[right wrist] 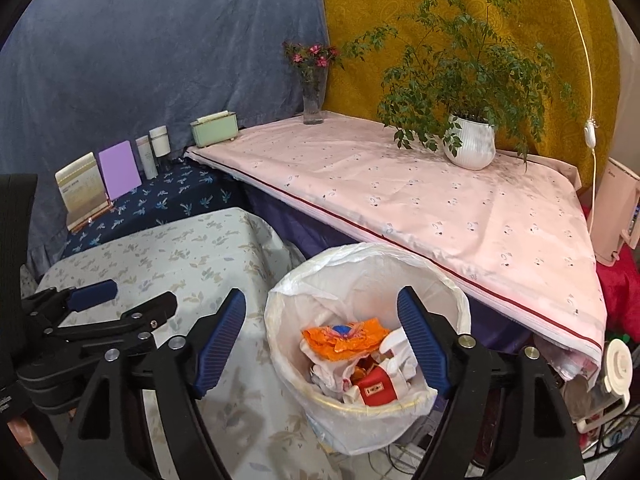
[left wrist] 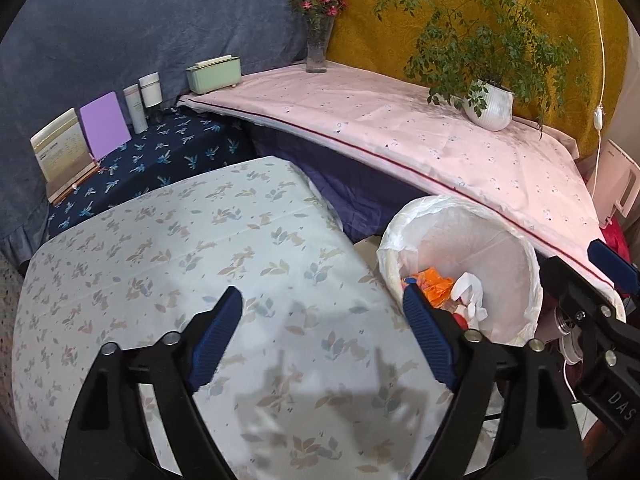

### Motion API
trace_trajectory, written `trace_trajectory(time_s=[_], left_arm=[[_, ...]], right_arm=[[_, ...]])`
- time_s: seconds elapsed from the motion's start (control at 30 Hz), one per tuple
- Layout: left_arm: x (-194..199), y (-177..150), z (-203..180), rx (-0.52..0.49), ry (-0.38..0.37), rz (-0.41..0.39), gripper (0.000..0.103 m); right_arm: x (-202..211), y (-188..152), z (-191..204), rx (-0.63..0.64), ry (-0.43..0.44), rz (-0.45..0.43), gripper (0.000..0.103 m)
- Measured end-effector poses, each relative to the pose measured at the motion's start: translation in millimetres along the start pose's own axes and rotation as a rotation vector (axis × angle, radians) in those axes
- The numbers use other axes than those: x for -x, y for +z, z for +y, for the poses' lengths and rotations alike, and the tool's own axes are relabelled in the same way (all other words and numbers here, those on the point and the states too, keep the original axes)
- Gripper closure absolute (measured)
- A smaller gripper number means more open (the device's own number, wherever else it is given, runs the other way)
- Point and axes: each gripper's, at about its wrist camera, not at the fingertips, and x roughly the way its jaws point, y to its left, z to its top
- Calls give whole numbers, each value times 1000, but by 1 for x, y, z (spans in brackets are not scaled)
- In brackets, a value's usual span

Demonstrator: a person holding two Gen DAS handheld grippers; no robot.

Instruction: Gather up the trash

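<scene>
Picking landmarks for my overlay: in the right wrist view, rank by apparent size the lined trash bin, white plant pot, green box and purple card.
1. Lined trash bin, though nearest the camera.
2. White plant pot.
3. Green box and purple card: too alike to rank.

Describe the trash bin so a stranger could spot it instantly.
Find the long pink-clothed table under the yellow curtain. In the gap between its front edge and the leaf-print table stands the trash bin. It alone wears a white plastic liner, holding orange and red wrappers.
</scene>
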Motion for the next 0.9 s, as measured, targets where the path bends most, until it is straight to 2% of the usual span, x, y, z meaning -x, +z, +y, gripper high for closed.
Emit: trace_trajectory(time_s=[0.17,0.37,0.9], left_arm=[[10,-16,-1,-7,24,-15,14],[13,-32,0,25,26,7,13],[15,-60,-4,90,70,29,13]], right_arm=[[11,-13,6,37,-31,1,19],[18,-28,-1,12,-42,25,13],[18,-59,-17,-11,-55,105,13]])
